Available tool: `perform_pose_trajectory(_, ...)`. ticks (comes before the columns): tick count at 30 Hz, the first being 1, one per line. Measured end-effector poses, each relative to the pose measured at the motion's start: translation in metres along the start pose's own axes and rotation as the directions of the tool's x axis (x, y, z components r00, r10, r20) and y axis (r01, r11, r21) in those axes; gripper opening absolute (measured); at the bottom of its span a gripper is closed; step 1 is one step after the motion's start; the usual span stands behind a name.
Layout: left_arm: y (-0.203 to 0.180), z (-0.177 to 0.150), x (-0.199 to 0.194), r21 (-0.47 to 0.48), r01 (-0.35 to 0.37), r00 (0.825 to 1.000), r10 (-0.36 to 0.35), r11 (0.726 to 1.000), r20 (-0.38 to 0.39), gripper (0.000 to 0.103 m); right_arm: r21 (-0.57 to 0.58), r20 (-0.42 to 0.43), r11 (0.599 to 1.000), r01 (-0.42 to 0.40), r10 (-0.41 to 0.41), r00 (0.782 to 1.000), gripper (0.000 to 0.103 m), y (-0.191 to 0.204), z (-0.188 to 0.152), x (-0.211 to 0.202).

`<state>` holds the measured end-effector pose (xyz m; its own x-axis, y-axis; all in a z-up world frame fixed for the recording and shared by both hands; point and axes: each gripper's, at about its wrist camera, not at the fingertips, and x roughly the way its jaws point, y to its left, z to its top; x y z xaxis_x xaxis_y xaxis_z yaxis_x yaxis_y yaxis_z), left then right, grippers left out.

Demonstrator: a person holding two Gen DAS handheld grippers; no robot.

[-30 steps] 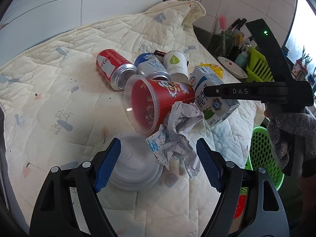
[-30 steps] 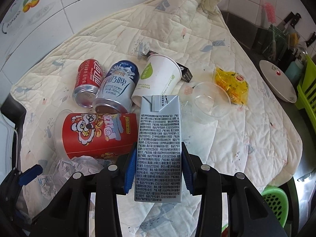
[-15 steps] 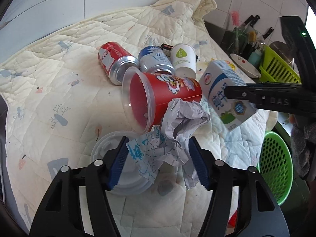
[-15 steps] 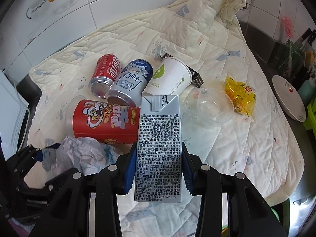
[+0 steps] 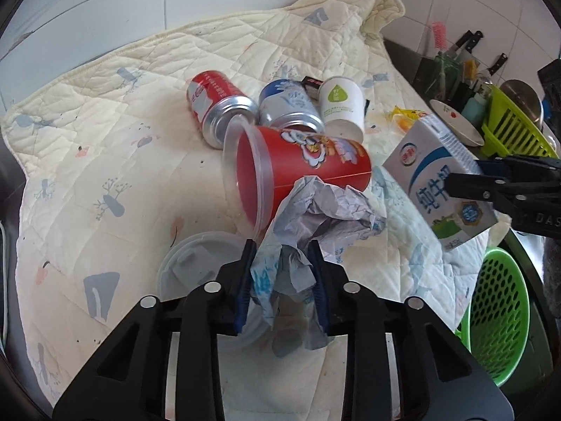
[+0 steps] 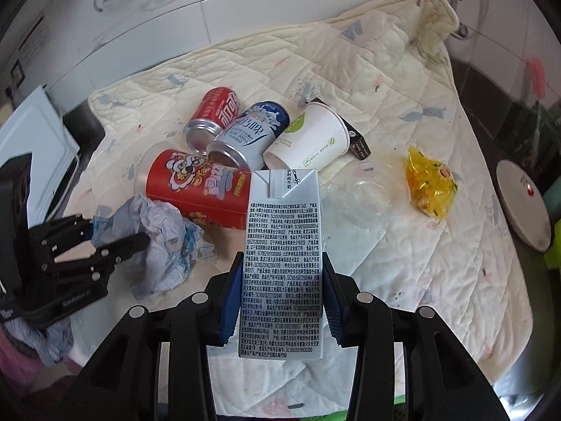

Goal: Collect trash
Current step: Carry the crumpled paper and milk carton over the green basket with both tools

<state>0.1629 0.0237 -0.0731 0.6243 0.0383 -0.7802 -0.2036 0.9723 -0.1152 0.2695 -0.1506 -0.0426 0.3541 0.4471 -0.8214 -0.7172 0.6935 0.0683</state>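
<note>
My left gripper [image 5: 282, 270] is shut on a crumpled paper wad [image 5: 315, 224], held just above the quilt; it also shows in the right wrist view [image 6: 164, 235]. My right gripper [image 6: 280, 298] is shut on a milk carton [image 6: 282, 263], lifted above the quilt; the carton shows at the right of the left wrist view [image 5: 441, 182]. On the quilt lie a red snack cup [image 5: 301, 172], a red can [image 5: 217, 105], a blue-white can [image 5: 287, 105], a white paper cup [image 5: 342, 103] and a yellow wrapper [image 6: 429, 186].
A green mesh basket [image 5: 498, 319] sits below the quilt's right edge. A white plastic lid [image 5: 196, 266] lies under my left gripper. A clear plastic cup [image 6: 364, 189] and a black box [image 6: 357, 140] lie mid-quilt. A plate [image 6: 522, 203] and a dish rack [image 5: 515, 122] are at right.
My left gripper closed on the paper wad and lifted it slightly. My right gripper raised the milk carton and drew it back toward the quilt's right edge.
</note>
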Motion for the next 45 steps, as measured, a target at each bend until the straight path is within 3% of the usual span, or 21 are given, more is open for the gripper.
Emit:
perform_pose_trajectory(7,0.007,-0.001,-0.014,-0.102,-0.009,1.000,0.011,0.995,0.018,0.020,-0.083,-0.057,0.995,-0.061,0.057,0.997,0.039,-0.010,0.004,0.003)
perform_pose_trajectory(13,0.005,-0.005,-0.024,-0.175,-0.002,0.999,0.008,0.985,0.031,0.018,-0.149,-0.084,0.987,-0.062,0.050,0.995,0.040,-0.010,0.007,0.002)
perform_pose_trajectory(19,-0.002,0.002,-0.050,-0.210,-0.005,1.000,0.011,0.978,0.028,0.017,-0.157,-0.090,0.983,-0.099,0.085,0.992,0.039,-0.004,0.009,-0.011)
perform_pose_trajectory(34,-0.058,0.008,-0.101,-0.146,0.037,0.998,-0.028,0.989,0.064,0.017,-0.164,-0.036,0.983,-0.083,0.078,0.996,0.040,-0.012,-0.014,-0.082)
perform_pose_trajectory(45,-0.099,-0.013,-0.111,-0.043,0.118,0.993,-0.117,0.992,0.033,0.017,-0.106,-0.051,0.994,-0.028,0.022,0.998,0.040,-0.033,-0.076,-0.109)
